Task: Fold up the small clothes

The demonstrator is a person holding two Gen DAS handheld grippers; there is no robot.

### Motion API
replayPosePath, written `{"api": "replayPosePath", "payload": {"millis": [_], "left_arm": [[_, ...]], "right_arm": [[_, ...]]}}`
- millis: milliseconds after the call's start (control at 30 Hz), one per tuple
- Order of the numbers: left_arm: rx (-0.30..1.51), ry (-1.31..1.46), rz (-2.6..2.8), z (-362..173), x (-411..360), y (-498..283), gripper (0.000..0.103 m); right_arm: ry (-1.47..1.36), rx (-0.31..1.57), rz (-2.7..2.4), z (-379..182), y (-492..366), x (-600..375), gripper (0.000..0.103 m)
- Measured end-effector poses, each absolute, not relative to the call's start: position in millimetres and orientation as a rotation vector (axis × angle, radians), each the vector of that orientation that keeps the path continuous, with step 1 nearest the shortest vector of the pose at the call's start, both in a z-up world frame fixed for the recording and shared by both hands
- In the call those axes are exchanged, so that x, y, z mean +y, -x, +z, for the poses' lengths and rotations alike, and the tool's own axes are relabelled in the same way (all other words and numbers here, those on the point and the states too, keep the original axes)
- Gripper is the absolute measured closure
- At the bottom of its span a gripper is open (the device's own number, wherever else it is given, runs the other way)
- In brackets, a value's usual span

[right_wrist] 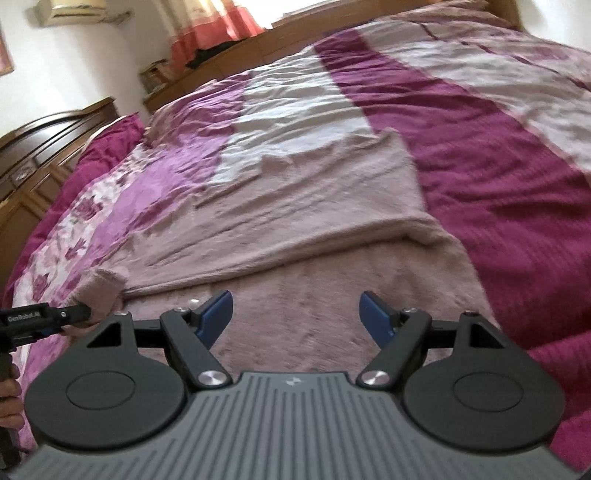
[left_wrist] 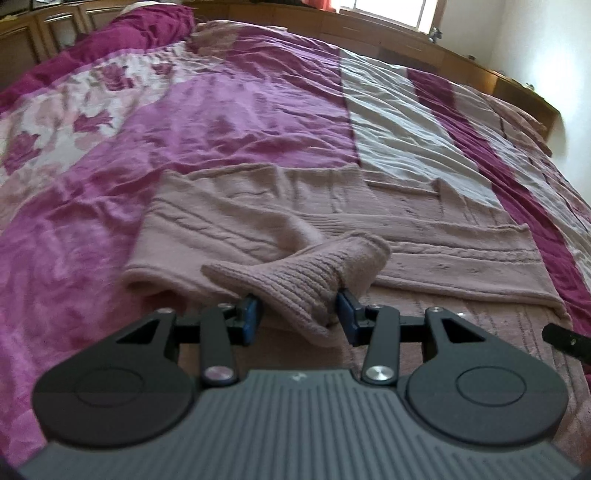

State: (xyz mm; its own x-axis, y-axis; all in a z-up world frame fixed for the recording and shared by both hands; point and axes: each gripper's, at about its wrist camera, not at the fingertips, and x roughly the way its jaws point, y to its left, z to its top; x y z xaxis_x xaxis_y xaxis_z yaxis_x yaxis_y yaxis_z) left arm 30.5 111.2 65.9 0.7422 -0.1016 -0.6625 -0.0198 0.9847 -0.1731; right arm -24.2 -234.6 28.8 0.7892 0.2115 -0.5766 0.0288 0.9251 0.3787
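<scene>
Knitwear is the thing being folded: one dusty-pink sweater [left_wrist: 332, 218] lies spread flat on the bed [left_wrist: 229, 122], its body smoothed across the patterned magenta and white bedspread [right_wrist: 498, 192], probably so that the creases will come out straight. One sleeve [left_wrist: 258, 240] has been drawn in over the body, and its ribbed cuff [left_wrist: 314, 273] sits between the blue pads of the left tool [left_wrist: 299, 314]. No earlier picture is given, so I judge only the present state: the jaws stand partly apart, the cuff hangs loosely in the gap, and the pads do not appear to press it, which reads as a release after laying the sleeve across. From the right wrist view the same left tool [right_wrist: 79, 314] shows at the edge with the cuff [right_wrist: 107, 291] bunched at its tip. The right tool [right_wrist: 295, 314] hovers with its jaws wide and nothing between them, over the near fold of the garment, probably waiting to take a hem or side for the next fold. By count: one sweater, one sleeve clearly in view, two tools, one bed. A wooden headboard [right_wrist: 55, 136] and a window [left_wrist: 391, 11] lie beyond, and a hand [right_wrist: 7, 398] shows at the frame's lower left.
</scene>
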Motion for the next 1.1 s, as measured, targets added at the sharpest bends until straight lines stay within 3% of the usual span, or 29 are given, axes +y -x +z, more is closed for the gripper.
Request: {"api": "replayPosePath", "payload": {"millis": [400, 533, 1100], "left_arm": [[0.775, 0.229, -0.134, 59.1, 119.1, -18.3, 0.056], [0.784, 0.236, -0.167, 58.9, 118.2, -11.3, 0.047], [0.772, 0.271, -0.145, 48.8, 140.2, -2.6, 0.047]], "right_arm": [[-0.434, 0.750, 0.379, 53.3, -14.5, -159.7, 0.022], [-0.418, 0.771, 0.436, 58.2, -19.6, -134.6, 0.022], [-0.510, 1.003, 0.527, 29.8, -93.0, -62.1, 0.025]]}}
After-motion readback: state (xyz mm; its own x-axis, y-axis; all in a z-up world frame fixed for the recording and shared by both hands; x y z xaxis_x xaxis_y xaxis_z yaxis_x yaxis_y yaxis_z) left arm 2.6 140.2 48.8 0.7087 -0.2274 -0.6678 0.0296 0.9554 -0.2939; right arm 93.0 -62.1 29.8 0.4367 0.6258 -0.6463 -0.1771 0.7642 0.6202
